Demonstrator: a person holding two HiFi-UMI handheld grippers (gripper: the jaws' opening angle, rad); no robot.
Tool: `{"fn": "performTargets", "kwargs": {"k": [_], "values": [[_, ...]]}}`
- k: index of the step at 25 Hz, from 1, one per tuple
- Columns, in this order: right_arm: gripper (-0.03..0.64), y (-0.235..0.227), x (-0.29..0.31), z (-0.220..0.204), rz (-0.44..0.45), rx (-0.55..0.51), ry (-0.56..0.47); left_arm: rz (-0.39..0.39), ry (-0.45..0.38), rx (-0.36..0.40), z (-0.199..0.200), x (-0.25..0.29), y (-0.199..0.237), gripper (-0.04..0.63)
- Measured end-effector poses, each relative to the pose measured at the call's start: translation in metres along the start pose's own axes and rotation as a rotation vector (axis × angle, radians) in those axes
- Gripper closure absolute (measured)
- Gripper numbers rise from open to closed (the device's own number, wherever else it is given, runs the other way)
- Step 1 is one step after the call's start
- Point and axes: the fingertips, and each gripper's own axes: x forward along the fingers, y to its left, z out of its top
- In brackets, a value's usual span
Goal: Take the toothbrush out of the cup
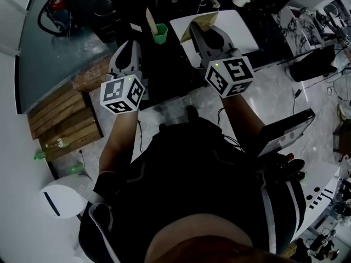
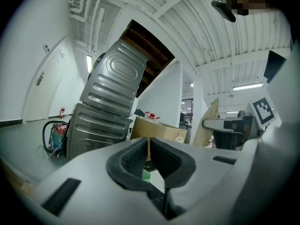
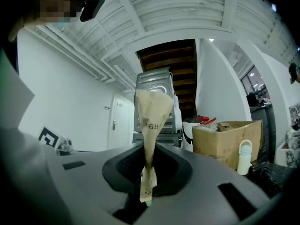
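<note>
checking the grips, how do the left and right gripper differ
The right gripper is shut on a paper-wrapped toothbrush standing up out of its jaws; the left gripper is shut with only a thin tan sliver between its jaws, gripped or not I cannot tell. The left gripper faces the green cup; the right gripper is to that cup's right. Both carry a marker cube.

- Small green cup (image 1: 159, 35), upright on the dark tabletop (image 1: 164, 64), mouth up.
- Toothbrush (image 1: 149, 19) in a tan wrapper, standing in the cup, leaning left in the head view, most of its length above the rim.
- Second wrapped toothbrush (image 3: 151, 121), upright, pinched at the narrow lower part of its tan paper sleeve between the jaws of the right gripper (image 3: 149, 168); sleeve widening upward, dark letters on it, pale green tip below.
</note>
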Motion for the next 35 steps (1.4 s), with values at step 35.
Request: {"fn": "performTargets", "kwargs": {"k": [35], "values": [[0.572, -0.091, 0.003, -0.045, -0.087, 0.077, 0.069, 0.086, 0.245, 0.006, -0.125, 0.176, 0.051, 0.440]]}}
